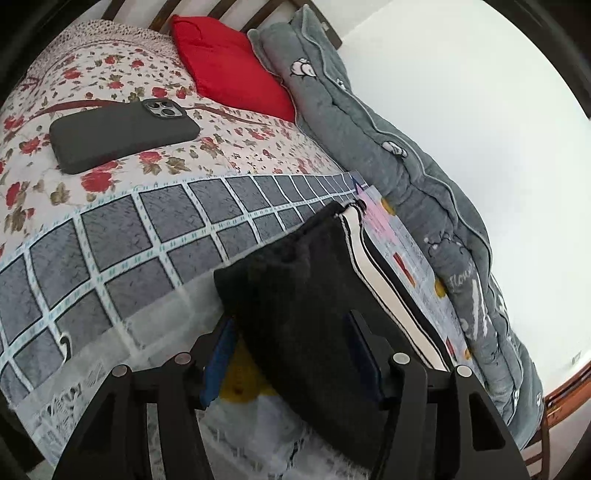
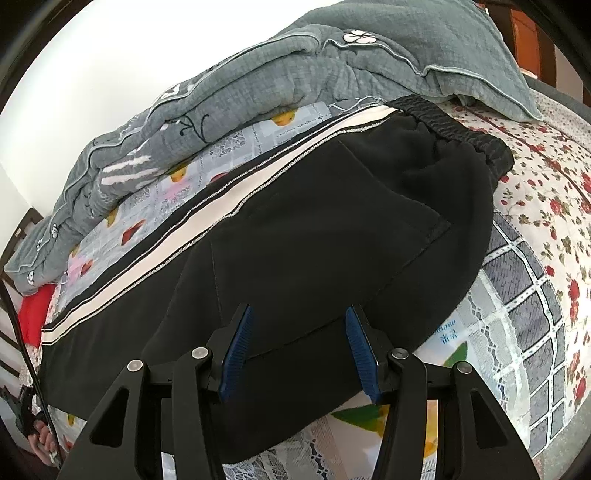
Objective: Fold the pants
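Black pants (image 1: 314, 302) hide one left gripper (image 1: 291, 358) finger; right gripper (image 2: 297, 350) fingers gape, gripping nothing.

A bedroom in a home. A wooden slatted headboard (image 1: 229, 9) stands at the top of a bed spread with a white cotton bedsheet printed with red roses (image 1: 110, 74), and a grey-checked blanket with a lace edge (image 1: 110, 240) lies across it. A plump red pillow (image 1: 229, 70) rests near the headboard. A rolled grey-green quilt stitched with white flowers (image 1: 369, 122) runs along the plain white wall (image 1: 480, 92). A phone in a dark case (image 1: 122, 134) lies on the sheet, and black pants with a white side stripe (image 2: 314, 240) are laid out on the bed
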The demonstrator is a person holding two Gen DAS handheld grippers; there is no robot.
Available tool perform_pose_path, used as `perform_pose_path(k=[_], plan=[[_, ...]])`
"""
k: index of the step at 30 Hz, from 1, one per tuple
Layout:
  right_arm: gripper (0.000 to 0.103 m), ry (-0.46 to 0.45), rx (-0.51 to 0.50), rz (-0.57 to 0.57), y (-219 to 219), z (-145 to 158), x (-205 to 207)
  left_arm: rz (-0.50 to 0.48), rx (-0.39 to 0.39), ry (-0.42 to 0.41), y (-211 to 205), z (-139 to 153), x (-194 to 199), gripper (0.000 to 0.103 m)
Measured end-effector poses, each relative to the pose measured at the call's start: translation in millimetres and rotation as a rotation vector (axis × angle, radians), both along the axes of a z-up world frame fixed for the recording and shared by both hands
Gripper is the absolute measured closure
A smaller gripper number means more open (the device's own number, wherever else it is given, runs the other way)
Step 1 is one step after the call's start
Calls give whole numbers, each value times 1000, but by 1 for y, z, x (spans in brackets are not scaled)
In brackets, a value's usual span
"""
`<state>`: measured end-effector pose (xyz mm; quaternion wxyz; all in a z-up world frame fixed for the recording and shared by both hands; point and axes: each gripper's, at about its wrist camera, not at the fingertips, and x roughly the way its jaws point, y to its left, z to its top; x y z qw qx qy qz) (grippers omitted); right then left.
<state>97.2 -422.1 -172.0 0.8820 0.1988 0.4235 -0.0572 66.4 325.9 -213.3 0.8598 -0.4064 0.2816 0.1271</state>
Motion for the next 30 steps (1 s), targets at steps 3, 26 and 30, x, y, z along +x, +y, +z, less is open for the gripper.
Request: perform_pose_path(k=[3, 26, 30], plan=[[52, 2, -4, -6, -2, -1, -3, 7, 17, 8, 0, 1, 5, 52], [45, -97, 105, -122, -103, -21, -9, 123, 97, 126, -6, 7, -4, 84], [45, -127, 172, -157, -128, -25, 19, 130, 118, 146, -15, 7, -6, 80]])
